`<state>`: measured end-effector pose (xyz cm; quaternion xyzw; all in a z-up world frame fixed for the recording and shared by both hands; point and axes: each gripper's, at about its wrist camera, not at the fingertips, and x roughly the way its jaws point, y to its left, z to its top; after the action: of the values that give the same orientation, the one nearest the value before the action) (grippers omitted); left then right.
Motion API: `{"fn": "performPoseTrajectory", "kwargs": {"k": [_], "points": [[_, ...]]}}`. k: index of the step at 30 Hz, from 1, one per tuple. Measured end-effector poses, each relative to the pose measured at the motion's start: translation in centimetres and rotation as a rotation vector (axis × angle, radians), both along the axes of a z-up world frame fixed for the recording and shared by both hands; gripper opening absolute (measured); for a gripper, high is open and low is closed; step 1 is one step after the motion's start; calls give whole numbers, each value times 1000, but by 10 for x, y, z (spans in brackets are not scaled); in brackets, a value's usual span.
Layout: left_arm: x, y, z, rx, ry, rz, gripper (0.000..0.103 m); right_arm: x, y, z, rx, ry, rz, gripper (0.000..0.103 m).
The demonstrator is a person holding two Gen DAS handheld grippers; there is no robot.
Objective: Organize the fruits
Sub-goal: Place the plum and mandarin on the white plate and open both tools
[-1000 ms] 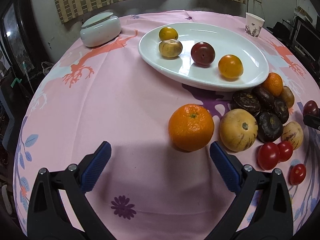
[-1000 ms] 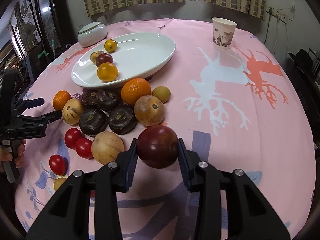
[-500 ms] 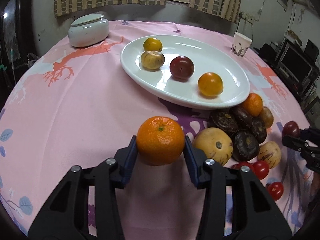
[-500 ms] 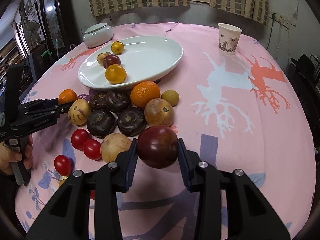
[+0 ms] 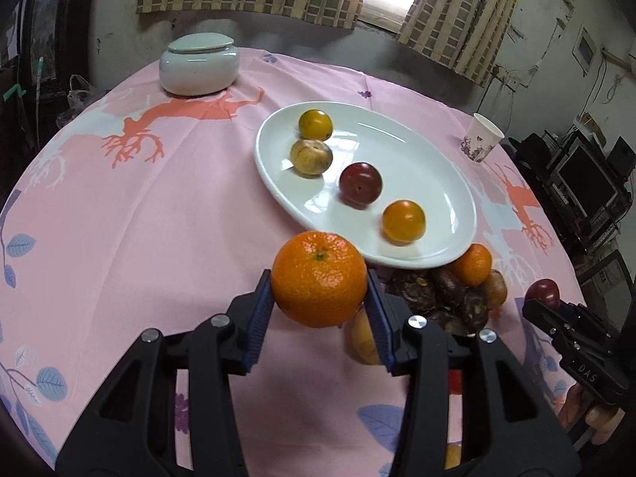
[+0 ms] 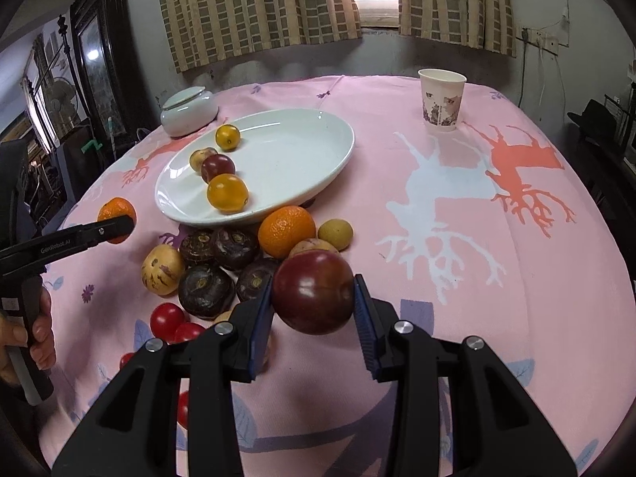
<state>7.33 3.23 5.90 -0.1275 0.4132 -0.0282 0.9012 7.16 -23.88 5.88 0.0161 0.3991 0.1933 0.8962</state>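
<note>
Between the blue-padded fingers of the left gripper (image 5: 318,309), in the left wrist view, sits the round bright orange mandarin (image 5: 318,278), clamped on both flanks and clear of the pink printed tablecloth (image 5: 167,206); a second ago that gripper stood wide open with the fruit still on the cloth ahead of it, so the pick is judged complete and the carry begun; the oval white ceramic platter (image 5: 437,183), already bearing four small fruits, lies just beyond the held fruit, its near rim close; the right gripper (image 5: 550,305) appears at the right edge carrying a dark fruit. Turning to the right wrist view, the right gripper (image 6: 314,310) is closed on the round dark-red plum (image 6: 313,291), as it was in both prior frames, held above the cloth near the loose pile of unsorted fruit (image 6: 222,262); the platter (image 6: 318,175) lies well ahead and left; the mandarin (image 6: 116,218) shows at left, raised beside the platter's near edge; both fruits are judged ready for placement.
</note>
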Motion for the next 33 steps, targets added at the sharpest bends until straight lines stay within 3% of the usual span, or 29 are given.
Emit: {"fn": "performPoseTrajectory", "kwargs": {"k": [3, 7, 10, 13, 15, 17, 18, 19, 21, 22, 23, 29, 33], "points": [[19, -8, 12, 10, -27, -3, 46, 10, 9, 14, 32, -6, -5, 39], [39, -10, 10, 4, -60, 37, 46, 34, 32, 23, -17, -42, 4, 39], [52, -9, -8, -3, -26, 38, 46, 62, 46, 17, -29, -18, 2, 39], [52, -11, 0, 58, -88, 44, 46, 90, 56, 5, -11, 33, -17, 39], [55, -7, 0, 3, -94, 26, 47, 107, 59, -3, 47, 87, -43, 40], [56, -3, -2, -15, -106, 43, 56, 120, 61, -7, 111, 134, -76, 40], [53, -1, 0, -4, -129, 68, 79, 124, 61, -8, 127, 151, -90, 41], [49, 1, 2, 9, -160, 97, 92, 127, 60, -8, 139, 160, -115, 41], [40, 6, 12, 29, -232, 148, 93, 124, 57, -2, 154, 136, -145, 47], [37, 7, 16, 27, -251, 152, 94, 121, 54, 2, 172, 113, -150, 68], [36, 8, 18, 25, -257, 153, 94, 116, 50, 7, 196, 78, -163, 73], [37, 5, 18, 84, -201, 144, 97, 89, 27, 25, 210, 22, -152, 73], [40, 2, 11, 106, -119, 113, 99, 66, 0, 21, 219, 52, -174, 73]]}}
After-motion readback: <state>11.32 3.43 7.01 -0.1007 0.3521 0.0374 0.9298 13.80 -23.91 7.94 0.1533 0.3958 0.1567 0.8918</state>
